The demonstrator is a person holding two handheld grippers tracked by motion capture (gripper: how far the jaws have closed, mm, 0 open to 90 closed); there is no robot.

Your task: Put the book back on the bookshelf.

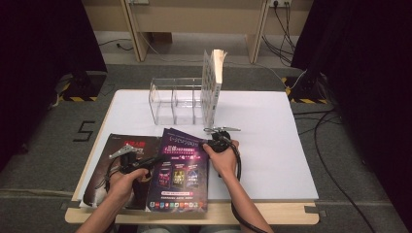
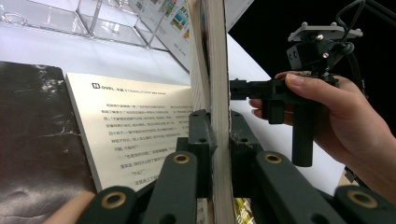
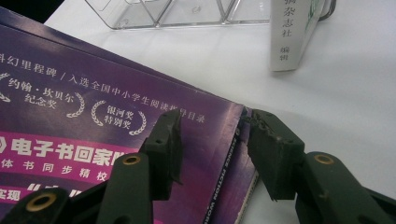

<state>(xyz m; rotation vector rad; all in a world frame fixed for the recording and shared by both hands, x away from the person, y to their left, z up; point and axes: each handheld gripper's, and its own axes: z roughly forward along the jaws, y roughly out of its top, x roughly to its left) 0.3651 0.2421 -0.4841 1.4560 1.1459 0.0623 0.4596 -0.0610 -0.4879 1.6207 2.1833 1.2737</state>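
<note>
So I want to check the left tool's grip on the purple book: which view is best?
The left gripper view: the left tool pinches the purple book's edge. The high view shows its cover; the right gripper view shows its corner.

From my high view the white desk is brightly and evenly lit from above, while black curtains at both sides swallow the edges. Shadows are soft. The picture is slightly soft and grainy. In my tool views the near jaws blur, the clear plastic organizer shows small glints, and the background falls to black.
</note>
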